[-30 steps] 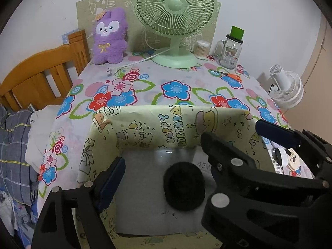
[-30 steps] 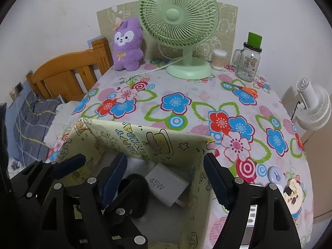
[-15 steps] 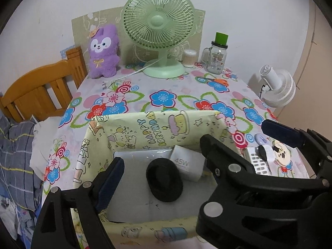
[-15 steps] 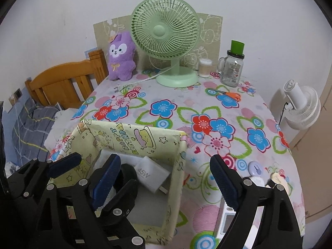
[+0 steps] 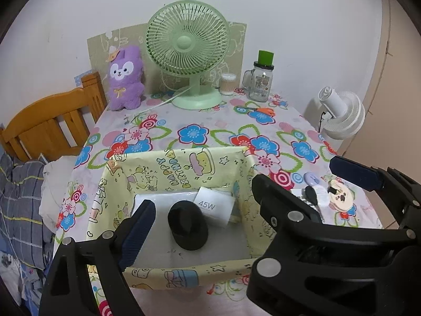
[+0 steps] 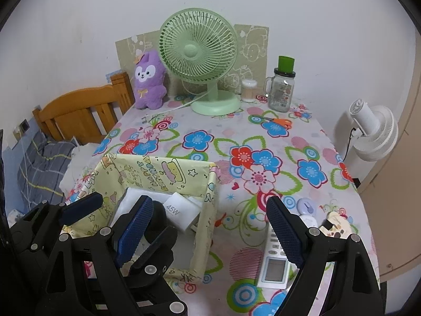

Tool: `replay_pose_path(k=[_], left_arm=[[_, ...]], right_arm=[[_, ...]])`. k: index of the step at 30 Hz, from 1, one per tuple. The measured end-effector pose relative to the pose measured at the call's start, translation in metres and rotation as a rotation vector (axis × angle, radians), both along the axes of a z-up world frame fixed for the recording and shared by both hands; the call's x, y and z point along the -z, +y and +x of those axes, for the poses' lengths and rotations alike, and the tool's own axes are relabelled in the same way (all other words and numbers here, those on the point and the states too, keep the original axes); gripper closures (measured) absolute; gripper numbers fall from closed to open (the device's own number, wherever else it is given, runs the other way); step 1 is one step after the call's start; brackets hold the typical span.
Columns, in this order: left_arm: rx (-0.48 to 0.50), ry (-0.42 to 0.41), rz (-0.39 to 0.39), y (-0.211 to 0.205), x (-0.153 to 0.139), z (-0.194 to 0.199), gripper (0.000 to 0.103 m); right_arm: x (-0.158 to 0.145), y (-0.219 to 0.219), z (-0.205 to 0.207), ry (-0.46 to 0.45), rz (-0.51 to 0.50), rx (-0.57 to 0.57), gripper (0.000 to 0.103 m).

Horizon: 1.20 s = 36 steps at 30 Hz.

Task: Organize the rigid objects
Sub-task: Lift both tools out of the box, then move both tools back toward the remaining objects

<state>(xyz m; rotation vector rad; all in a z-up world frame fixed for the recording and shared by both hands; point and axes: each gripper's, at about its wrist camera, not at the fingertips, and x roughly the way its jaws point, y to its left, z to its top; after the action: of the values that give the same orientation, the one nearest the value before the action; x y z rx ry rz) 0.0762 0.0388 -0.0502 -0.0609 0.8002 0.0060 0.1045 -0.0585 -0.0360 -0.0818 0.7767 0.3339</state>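
Observation:
A yellow cartoon-print box (image 5: pixel 181 166) stands near the table's front edge. Inside lie a black round object (image 5: pixel 188 226) and a white 45W charger (image 5: pixel 214 206) on a white flat item (image 5: pixel 158 200). The box also shows in the right wrist view (image 6: pixel 158 169). My left gripper (image 5: pixel 202 213) is open and empty above the box. My right gripper (image 6: pixel 210 221) is open and empty, over the table just right of the box. A white remote (image 6: pixel 273 263) lies under its right finger. A lilac round item (image 6: pixel 305 206) and a cartoon mouse item (image 6: pixel 335 223) lie beside the remote.
A green desk fan (image 6: pixel 200 58), a purple plush (image 6: pixel 148 81), a cotton swab jar (image 6: pixel 248 90) and a glass mug jar with green lid (image 6: pixel 281 89) stand at the back. Orange scissors (image 6: pixel 279 121) lie on the flowered cloth. A white fan (image 6: pixel 373 131) is at the right; a wooden bed (image 6: pixel 79 113) at the left.
Both grippers have pulled back and up from the box. The black round object lies in the box, more of the table and the remote show now.

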Motion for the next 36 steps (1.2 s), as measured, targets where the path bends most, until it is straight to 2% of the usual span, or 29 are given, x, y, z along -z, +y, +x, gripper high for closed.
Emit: replay_pose_path(k=[13,36], left_arm=[[0.022,-0.029,0.014,-0.021,-0.012,-0.010,0.008],[0.110,-0.033,0.011,-0.078,-0.014,-0.015,0.007]], right_arm=[[-0.013,-0.022,-0.014,-0.036,-0.008,0.042,0.013],[-0.017,-0.078,-0.027,-0.055,-0.059,0.155,0.013]])
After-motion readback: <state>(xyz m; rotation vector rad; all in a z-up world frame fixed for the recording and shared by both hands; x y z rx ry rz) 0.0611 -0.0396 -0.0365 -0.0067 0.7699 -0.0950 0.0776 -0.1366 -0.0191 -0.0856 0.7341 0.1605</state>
